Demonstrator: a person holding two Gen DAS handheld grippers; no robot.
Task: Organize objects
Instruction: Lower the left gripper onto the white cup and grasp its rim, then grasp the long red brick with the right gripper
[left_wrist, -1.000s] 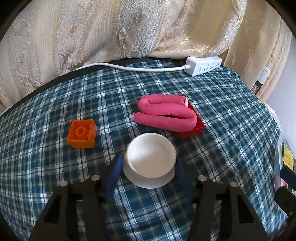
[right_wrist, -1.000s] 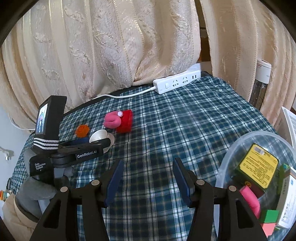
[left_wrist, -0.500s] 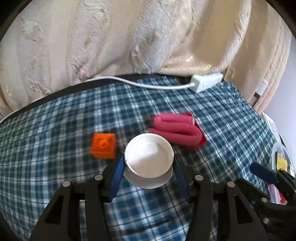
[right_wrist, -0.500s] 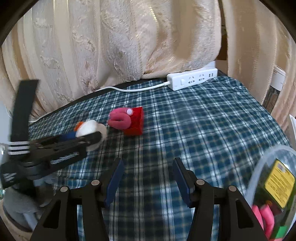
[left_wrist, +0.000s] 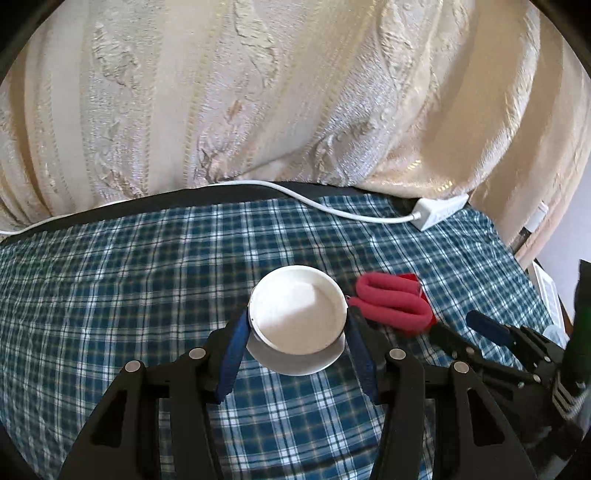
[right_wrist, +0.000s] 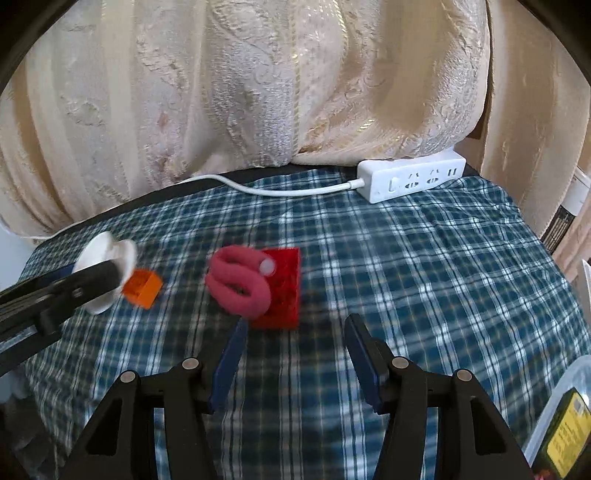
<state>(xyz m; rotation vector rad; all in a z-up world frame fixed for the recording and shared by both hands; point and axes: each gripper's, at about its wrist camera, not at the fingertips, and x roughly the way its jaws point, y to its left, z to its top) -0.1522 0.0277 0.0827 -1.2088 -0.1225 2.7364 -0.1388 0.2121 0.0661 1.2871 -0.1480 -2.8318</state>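
Above the blue plaid tablecloth (left_wrist: 147, 280): left gripper (left_wrist: 297, 325) clamping a small white round plastic cup (left_wrist: 297, 314); right gripper (right_wrist: 293, 332) parted, empty, near a red flat brick (right_wrist: 284, 288).

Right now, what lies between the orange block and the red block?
In the right wrist view, only the pink foam roller, resting partly on the red block; plaid cloth separates it from the orange block.

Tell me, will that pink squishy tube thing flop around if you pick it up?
Probably. The pink foam tube lies bent into a loop on the red block, so it looks soft and bendy. Its free ends would likely droop or spring open. It looks light, and the open right gripper might squash it.
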